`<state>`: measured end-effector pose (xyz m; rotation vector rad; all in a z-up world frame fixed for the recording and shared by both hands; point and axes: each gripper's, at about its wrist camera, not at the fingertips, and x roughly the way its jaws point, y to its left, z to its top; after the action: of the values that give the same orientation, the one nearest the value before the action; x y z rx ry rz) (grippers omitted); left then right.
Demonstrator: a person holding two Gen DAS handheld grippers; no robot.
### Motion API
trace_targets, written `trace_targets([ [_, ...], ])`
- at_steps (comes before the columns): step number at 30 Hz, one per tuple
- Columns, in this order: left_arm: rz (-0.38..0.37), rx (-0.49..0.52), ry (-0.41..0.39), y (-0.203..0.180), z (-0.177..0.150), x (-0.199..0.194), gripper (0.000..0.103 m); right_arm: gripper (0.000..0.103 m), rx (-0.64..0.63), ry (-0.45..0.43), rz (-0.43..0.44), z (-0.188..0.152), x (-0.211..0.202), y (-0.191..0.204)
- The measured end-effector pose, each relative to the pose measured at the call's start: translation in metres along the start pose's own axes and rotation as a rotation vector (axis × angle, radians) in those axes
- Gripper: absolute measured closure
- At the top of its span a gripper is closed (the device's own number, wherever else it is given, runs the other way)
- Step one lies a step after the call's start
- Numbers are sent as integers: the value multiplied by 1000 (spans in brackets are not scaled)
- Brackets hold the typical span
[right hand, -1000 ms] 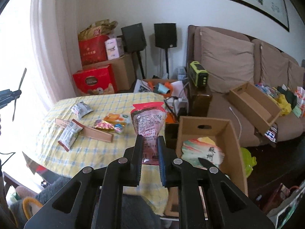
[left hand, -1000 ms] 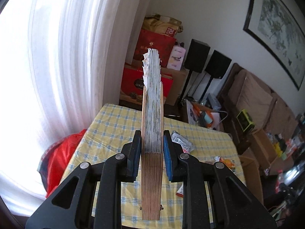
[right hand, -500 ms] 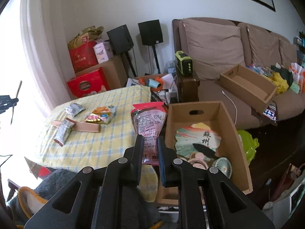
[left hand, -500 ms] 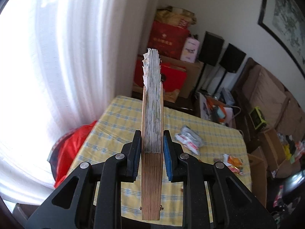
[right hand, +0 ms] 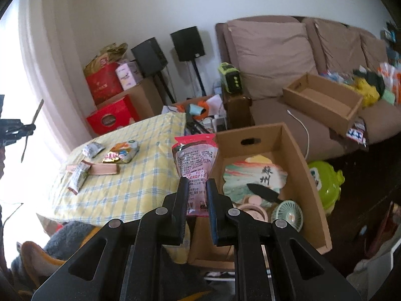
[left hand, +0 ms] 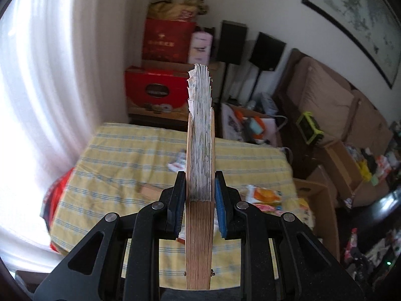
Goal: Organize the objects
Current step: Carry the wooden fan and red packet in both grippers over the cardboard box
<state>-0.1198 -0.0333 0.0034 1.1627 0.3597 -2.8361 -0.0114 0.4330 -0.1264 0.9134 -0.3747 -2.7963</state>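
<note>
Two grippers are at work, and each has something clamped. On our left, the left gripper (left hand: pixel 199 200) has its blue pads pressed against both wooden outer ribs of a folded fan (left hand: pixel 199 165), which stands on edge between them, its white pleated paper rising past the fingertips. In the right wrist view we see that same fan (right hand: pixel 32 130) as a thin slanted sliver at the far left edge, held up in the air in front of the bright curtain (right hand: pixel 37 50).

Moving right, the table (right hand: pixel 130 180) under its yellow checked cloth carries a small silver packet (right hand: pixel 92 149), a long packet (right hand: pixel 79 180) lying across a flat wooden piece (right hand: pixel 105 169), and a colourful snack bag (right hand: pixel 121 154).

Right of the table edge, the right gripper (right hand: pixel 197 195) is nearly closed, pinching the lower part of a pink snack bag (right hand: pixel 195 158) that stands upright between its fingers, just at the near left corner of an open cardboard box (right hand: pixel 293 150). Inside the box lie a painted card (right hand: pixel 253 175), a black object we cannot identify, a pale green handheld fan (right hand: pixel 287 214) and a pink round item (right hand: pixel 253 209).

Farther right, a second cardboard box (right hand: pixel 323 100) rests on the brown sofa (right hand: pixel 275 57).
</note>
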Motion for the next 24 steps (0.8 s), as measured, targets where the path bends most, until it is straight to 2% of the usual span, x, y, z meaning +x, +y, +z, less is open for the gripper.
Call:
trace_targets([
  [3,-62,3,19,-12,-1,0,83,89,23,2,-6,2,-5,-7],
  [15,-66,139,25,-63,-13,-4,83,89,38,0,-41,5,-14,-20],
  [24,-81,153,6,-73,-15,-11,83,89,64,6,-64,5,-16,-32],
])
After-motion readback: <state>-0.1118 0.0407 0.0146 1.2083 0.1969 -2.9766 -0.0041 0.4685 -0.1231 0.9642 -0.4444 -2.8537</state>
